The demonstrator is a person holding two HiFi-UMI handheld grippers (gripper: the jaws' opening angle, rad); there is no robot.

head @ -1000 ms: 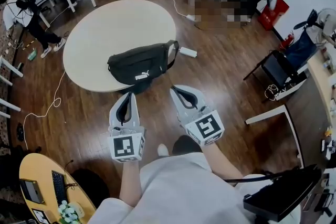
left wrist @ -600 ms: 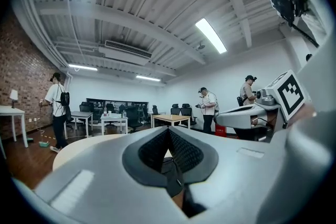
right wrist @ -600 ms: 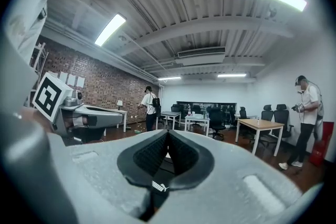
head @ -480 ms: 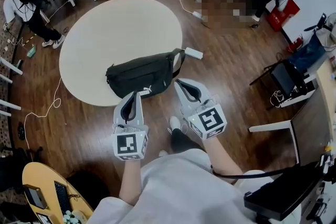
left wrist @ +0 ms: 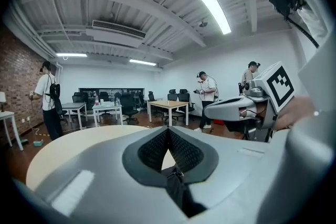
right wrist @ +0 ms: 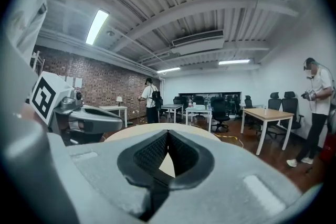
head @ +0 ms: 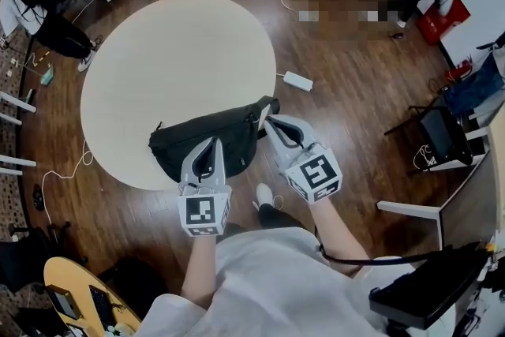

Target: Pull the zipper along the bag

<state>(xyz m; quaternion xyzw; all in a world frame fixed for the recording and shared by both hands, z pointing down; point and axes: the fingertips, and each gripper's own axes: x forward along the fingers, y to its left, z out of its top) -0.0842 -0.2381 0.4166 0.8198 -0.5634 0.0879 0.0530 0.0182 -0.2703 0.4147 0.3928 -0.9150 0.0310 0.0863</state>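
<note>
- Bag point(head: 185, 144): black waist bag, lying flat on the round table point(head: 158, 51), at the edge nearest us. The zipper is too small to make out in the head view, so we can't tell whether it's open or shut.
- Progress: we judge nothing done yet. No pull tab is gripped and the bag isn't pinned, so the whole pull is left.
- Left gripper point(head: 211, 144): jaws closed, tips meeting, nothing between them. Its tip overlaps the bag's front middle in the head view; we can't tell if it touches.
- Right gripper point(head: 274, 122): also closed and empty, tip at the bag's right end.
- Neither gripper view shows the bag, only table past the tips.
</note>
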